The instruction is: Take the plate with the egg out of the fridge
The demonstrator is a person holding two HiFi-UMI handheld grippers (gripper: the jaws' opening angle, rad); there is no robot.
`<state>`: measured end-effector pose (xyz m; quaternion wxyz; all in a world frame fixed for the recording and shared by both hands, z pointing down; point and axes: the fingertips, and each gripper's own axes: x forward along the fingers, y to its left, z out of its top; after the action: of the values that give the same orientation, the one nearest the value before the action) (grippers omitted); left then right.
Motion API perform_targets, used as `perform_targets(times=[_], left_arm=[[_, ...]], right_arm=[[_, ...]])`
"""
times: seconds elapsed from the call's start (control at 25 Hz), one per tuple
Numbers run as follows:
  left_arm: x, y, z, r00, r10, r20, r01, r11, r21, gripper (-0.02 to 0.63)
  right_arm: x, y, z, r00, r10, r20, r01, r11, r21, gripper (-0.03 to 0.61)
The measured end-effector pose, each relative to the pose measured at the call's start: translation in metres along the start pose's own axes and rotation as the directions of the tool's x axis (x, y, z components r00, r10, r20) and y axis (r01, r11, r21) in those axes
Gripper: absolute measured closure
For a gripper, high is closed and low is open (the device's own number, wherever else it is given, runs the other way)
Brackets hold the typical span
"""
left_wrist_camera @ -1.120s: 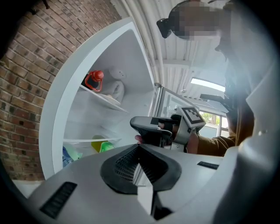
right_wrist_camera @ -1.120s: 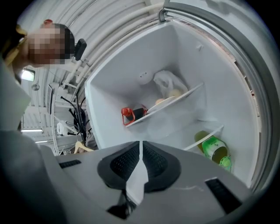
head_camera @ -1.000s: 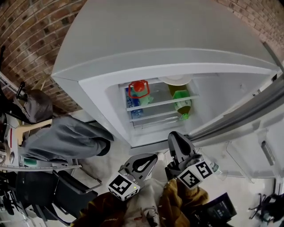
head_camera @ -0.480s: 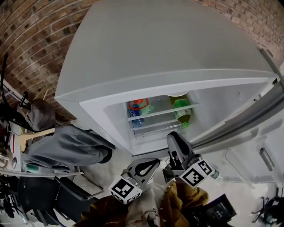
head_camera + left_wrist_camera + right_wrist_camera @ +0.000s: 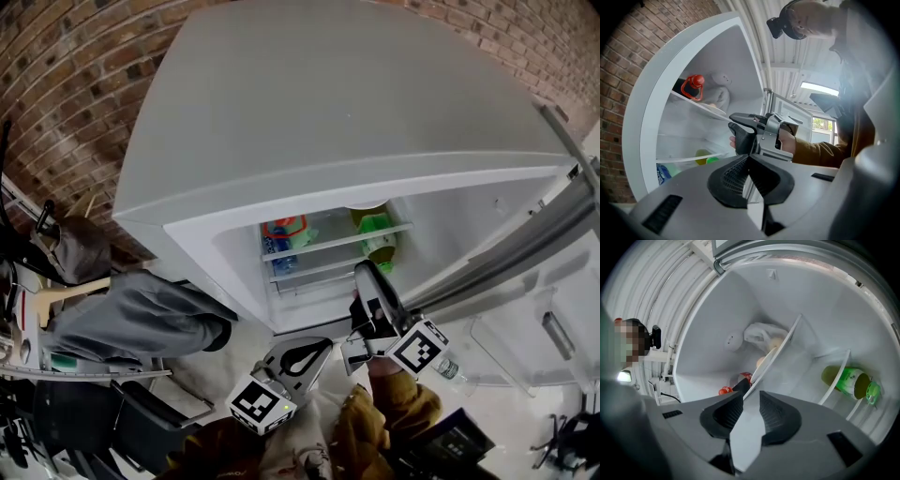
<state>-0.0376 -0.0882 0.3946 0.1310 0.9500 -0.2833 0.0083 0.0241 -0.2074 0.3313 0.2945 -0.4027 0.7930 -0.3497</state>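
Since a second ago, our right tongs [image 5: 367, 277] have edged up to the lower lip of the open fridge [image 5: 328, 112], and our head has shifted so that less of the inside shows. Their jaws are now spreading, and we see nothing between the pads, only the fridge's inside beyond them. Our left tongs [image 5: 317, 347] hang lower and further back, just beside the right pair, with their tips pressed together and empty. From the left tongs' camera we see the right tongs side-on in front of the opening, with our hand [image 5: 788, 140] around the grip. We make out the plate with the egg [image 5: 762, 363] only as a pale rounded shape on the top shelf [image 5: 787, 345], next to a crumpled white bag [image 5: 761, 333]; in the head view it is only a cream sliver under the top edge of the opening. A red-capped bottle [image 5: 284, 228] stands at the left end of that same shelf. A green bottle [image 5: 378, 240] lies on its side lower at the right, and a blue bottle [image 5: 278, 247] stands lower left. The door [image 5: 497, 251] is swung out to our right, and a brick wall [image 5: 75, 75] runs behind the fridge.
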Motion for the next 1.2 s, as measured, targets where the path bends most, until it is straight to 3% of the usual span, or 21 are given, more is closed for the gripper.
perform_targets(times=[0.16,0.48,0.8,1.2], left_arm=[[0.002,0.001,0.001,1.000,0.012,-0.006,-0.012,1.000,0.005,0.606],[0.007,0.004,0.008,0.999,0.048,0.007,-0.048,0.999,-0.019,0.606],[0.013,0.015,0.025,0.991,0.124,0.041,-0.124,0.992,0.015,0.606],[0.023,0.021,0.037,0.986,0.153,0.057,-0.156,0.986,0.052,0.606]], right_arm=[[0.009,-0.001,0.012,1.000,0.005,0.002,-0.005,1.000,0.023,0.488],[0.020,-0.012,0.023,0.999,-0.028,0.018,0.025,0.986,0.162,0.482],[0.029,-0.016,0.031,0.999,-0.024,0.030,0.017,0.972,0.233,0.480],[0.042,-0.023,0.040,0.999,-0.015,0.052,-0.003,0.943,0.333,0.480]])
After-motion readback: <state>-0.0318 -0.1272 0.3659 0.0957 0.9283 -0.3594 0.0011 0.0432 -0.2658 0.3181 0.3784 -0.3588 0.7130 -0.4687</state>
